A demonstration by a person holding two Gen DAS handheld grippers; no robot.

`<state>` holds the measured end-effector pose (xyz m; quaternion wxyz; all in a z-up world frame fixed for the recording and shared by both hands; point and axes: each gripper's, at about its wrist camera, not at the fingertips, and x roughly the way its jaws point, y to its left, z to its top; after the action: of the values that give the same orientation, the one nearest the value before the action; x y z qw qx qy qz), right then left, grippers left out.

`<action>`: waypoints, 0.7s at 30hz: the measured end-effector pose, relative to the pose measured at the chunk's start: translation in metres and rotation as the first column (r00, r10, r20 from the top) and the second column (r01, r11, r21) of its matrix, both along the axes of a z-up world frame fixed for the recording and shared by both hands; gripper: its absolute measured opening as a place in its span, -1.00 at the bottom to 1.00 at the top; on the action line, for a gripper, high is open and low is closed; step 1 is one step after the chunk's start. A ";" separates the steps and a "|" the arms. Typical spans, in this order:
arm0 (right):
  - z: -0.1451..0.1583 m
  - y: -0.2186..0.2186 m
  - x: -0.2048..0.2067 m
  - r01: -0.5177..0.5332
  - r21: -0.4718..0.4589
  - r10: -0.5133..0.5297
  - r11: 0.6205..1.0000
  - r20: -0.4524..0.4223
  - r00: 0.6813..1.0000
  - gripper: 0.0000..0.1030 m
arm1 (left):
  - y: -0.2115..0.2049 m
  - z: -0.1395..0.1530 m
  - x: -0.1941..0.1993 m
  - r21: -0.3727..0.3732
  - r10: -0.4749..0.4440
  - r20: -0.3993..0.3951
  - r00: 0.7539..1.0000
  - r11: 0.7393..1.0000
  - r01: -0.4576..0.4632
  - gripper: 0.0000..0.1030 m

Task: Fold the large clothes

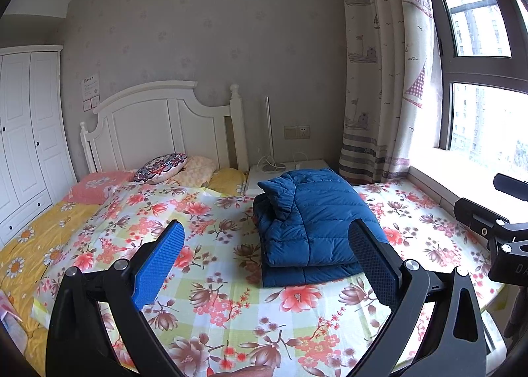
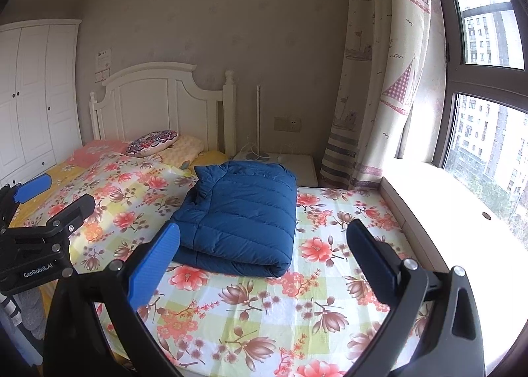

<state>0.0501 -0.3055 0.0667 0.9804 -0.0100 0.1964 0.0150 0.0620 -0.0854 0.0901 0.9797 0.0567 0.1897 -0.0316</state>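
The left gripper, seen from its own camera, fills the lower part of the frame with its two fingers spread wide apart: a ribbed blue pad at lower left and a dark textured pad at lower right, with nothing between them and neither pad touching the cloth. It hangs released above the floral bedsheet with coral flowers on a pale green and white check. The folded blue quilted down jacket lies flat on that sheet at the centre right of the frame, a compact stack of layers with the collar turned up at its upper left corner; the dark pad overlaps its lower right edge in the picture, but whether they touch cannot be told. In the right wrist view the right gripper is likewise released, its blue finger at lower left and black finger at lower right held far apart and holding nothing, above the sheet. The jacket sits in the middle of that frame, just beyond the blue finger's tip, which overlaps its near left corner. The left gripper's black body shows at the left edge of this view, and the right gripper's body at the right edge of the other.
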 end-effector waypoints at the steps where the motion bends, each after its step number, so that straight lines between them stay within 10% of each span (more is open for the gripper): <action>1: 0.000 0.000 0.000 -0.001 0.000 0.001 1.000 -0.001 1.000 0.95 | 0.000 0.000 0.000 0.000 0.000 0.000 1.000 1.000 0.000 0.89; 21: 0.005 -0.003 -0.001 -0.007 -0.003 0.007 1.000 0.005 1.000 0.95 | -0.001 0.003 -0.001 0.002 0.017 -0.009 1.000 1.000 -0.017 0.89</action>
<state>0.0496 -0.3082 0.0714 0.9807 -0.0121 0.1941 0.0183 0.0610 -0.0864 0.0929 0.9790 0.0561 0.1946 -0.0232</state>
